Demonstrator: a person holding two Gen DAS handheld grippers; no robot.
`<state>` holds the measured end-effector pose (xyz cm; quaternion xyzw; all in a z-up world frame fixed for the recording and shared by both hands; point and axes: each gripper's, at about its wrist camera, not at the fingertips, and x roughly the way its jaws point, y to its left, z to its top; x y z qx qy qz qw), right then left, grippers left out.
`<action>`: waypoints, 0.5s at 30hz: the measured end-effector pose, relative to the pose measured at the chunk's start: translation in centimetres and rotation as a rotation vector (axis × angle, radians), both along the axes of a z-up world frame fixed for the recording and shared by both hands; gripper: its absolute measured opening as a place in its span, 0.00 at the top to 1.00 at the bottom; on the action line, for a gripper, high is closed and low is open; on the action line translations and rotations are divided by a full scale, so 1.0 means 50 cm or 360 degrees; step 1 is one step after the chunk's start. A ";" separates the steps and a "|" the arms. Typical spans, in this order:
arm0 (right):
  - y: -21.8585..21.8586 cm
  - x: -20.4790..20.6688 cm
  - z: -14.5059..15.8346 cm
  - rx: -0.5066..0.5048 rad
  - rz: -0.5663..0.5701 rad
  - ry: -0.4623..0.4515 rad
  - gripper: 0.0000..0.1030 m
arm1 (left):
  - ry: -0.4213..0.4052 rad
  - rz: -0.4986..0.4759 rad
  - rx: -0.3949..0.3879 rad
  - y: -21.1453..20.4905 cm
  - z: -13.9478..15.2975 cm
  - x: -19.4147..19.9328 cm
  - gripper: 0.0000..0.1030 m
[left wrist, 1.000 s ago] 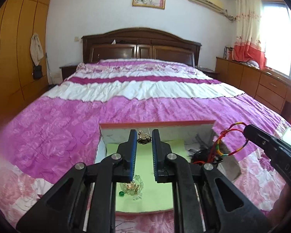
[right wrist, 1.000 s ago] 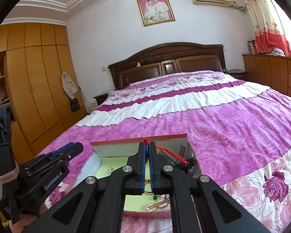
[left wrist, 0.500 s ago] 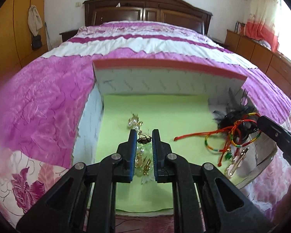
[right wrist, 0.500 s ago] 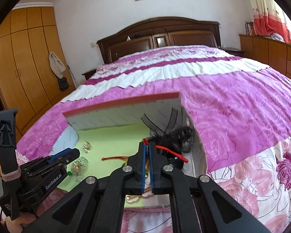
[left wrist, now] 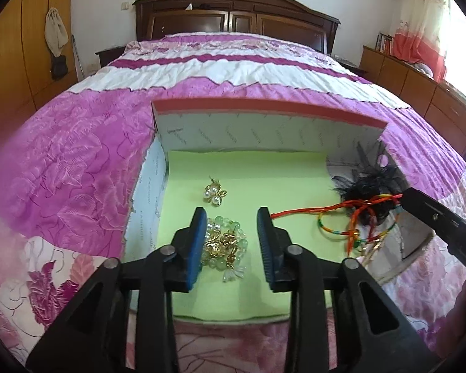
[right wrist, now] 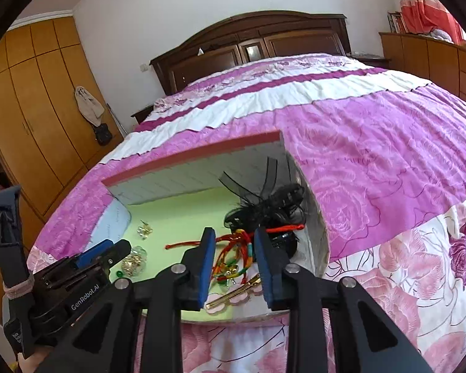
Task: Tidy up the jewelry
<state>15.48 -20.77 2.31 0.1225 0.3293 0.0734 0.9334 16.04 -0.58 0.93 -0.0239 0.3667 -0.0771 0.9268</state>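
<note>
An open box with a green floor [left wrist: 248,168] [right wrist: 183,214] lies on the bed. My left gripper [left wrist: 233,220] is open over a heap of gold and clear-bead jewelry [left wrist: 225,247] at the box's left. A pearl earring pair [left wrist: 213,193] lies just beyond. My right gripper [right wrist: 234,239] is open over coloured cord bracelets [right wrist: 233,255] [left wrist: 354,220] at the box's right. A black feather hairpiece [right wrist: 270,205] [left wrist: 369,186] sits behind them. A gold hair clip [right wrist: 233,293] lies near the front edge.
The box rests on a pink and white floral bedspread [left wrist: 87,161]. A dark wooden headboard [left wrist: 236,12] is far behind, wooden wardrobes [right wrist: 31,99] at the left, a low cabinet [left wrist: 419,93] at the right.
Both grippers dropped lower into the box and opened. The left let go of a small gold piece onto the heap; the right let go of the cord bracelets.
</note>
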 end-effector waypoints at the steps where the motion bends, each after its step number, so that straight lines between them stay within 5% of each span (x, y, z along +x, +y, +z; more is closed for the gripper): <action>1: 0.000 -0.006 0.007 0.0006 0.0002 -0.0013 0.62 | -0.0015 -0.0004 -0.0002 0.000 0.008 -0.007 0.70; 15: 0.014 -0.144 0.075 -0.0063 0.0053 -0.0211 0.40 | -0.0165 0.0024 -0.0055 0.026 0.069 -0.118 0.51</action>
